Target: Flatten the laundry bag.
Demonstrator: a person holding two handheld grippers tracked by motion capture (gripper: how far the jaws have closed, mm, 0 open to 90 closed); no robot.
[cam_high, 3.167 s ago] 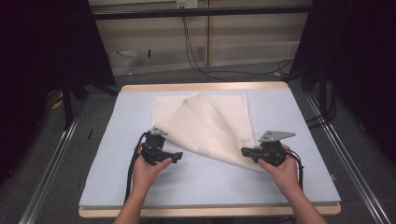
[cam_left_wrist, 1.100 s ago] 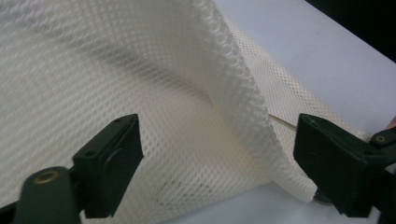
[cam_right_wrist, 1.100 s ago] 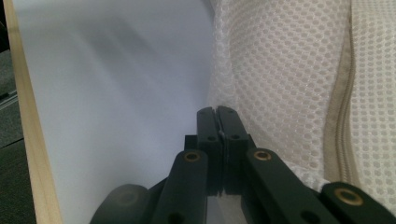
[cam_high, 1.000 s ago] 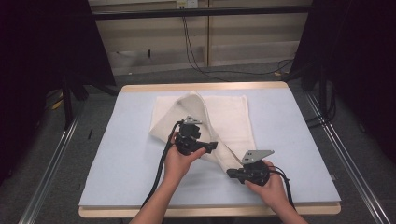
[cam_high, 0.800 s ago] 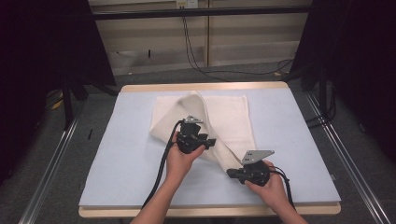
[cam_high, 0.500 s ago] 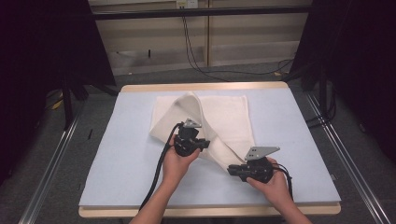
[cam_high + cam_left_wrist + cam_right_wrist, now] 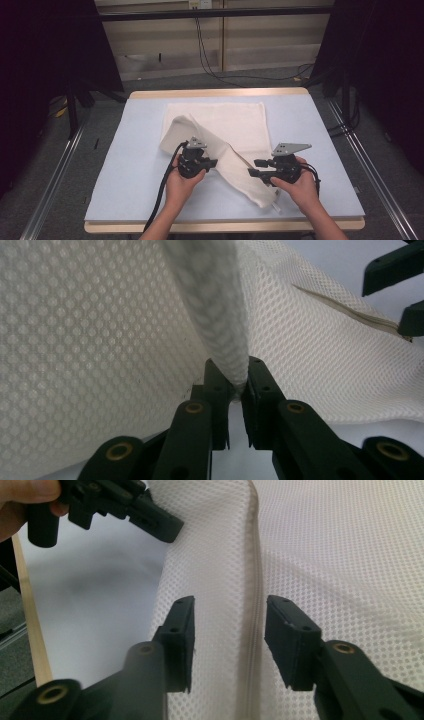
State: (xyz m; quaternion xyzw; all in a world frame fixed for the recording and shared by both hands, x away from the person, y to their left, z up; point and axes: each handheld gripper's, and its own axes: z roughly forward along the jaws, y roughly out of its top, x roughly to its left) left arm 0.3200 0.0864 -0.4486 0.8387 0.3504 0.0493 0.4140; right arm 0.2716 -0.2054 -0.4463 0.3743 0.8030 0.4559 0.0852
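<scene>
Currently the left gripper [image 7: 212, 163] had its jaws clamped on a raised fold of the cream mesh bag [image 7: 225, 137], which lay partly folded mid-counter [image 7: 125, 165]. Right gripper [image 7: 253, 168] jaws had just been opening and stood apart over the bag's near end, seam between them, pads clear.

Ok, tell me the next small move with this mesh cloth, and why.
Probably bring the right gripper down onto the zipper seam under it and close. Its jaws have just been opening and stand apart above the mesh cloth, pinching nothing, while the left gripper is shut on a raised fold. One held point alone would likely drag the fold crooked.
</scene>
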